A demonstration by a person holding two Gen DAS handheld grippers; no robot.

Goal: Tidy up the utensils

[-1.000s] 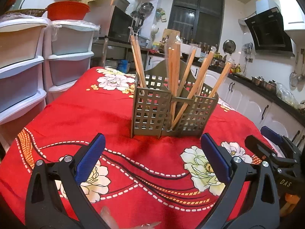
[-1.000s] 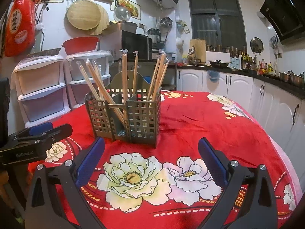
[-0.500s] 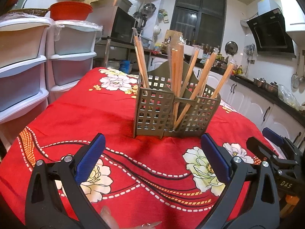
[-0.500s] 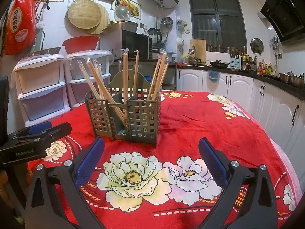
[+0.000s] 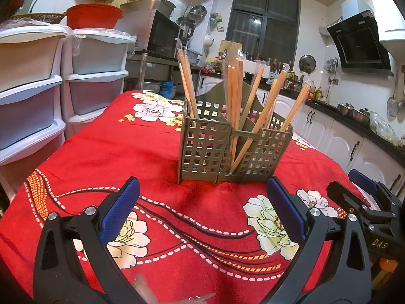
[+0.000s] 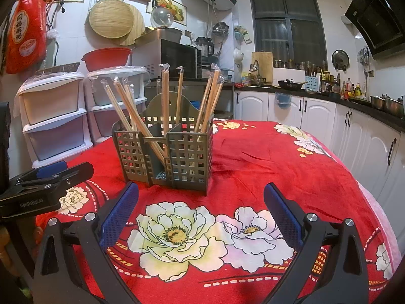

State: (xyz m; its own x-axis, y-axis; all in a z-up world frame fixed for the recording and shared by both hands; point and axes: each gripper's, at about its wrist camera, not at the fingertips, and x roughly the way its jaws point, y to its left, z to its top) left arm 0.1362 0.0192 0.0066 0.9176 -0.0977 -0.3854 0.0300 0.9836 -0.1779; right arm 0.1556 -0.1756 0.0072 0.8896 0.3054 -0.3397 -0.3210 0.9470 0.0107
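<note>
A grey-brown slotted utensil holder (image 5: 202, 149) stands on the red flowered tablecloth (image 5: 106, 157), also in the right wrist view (image 6: 187, 159). Several wrapped wooden chopsticks (image 5: 234, 93) stand in its compartments, leaning outward (image 6: 164, 101). My left gripper (image 5: 202, 207) is open and empty, a little short of the holder. My right gripper (image 6: 200, 210) is open and empty, also short of the holder. Each gripper shows at the edge of the other's view: the right one (image 5: 364, 202) and the left one (image 6: 45, 179).
White plastic drawer towers (image 5: 33, 96) stand left of the table, with a red basin (image 5: 93, 15) on top. Kitchen counters and white cabinets (image 6: 354, 126) run along the right and back. The tablecloth (image 6: 265, 157) falls off at the right edge.
The left wrist view has drifted slightly, so the holder sits a little higher and further right in it. The right gripper is nearly still. Both stay open.
</note>
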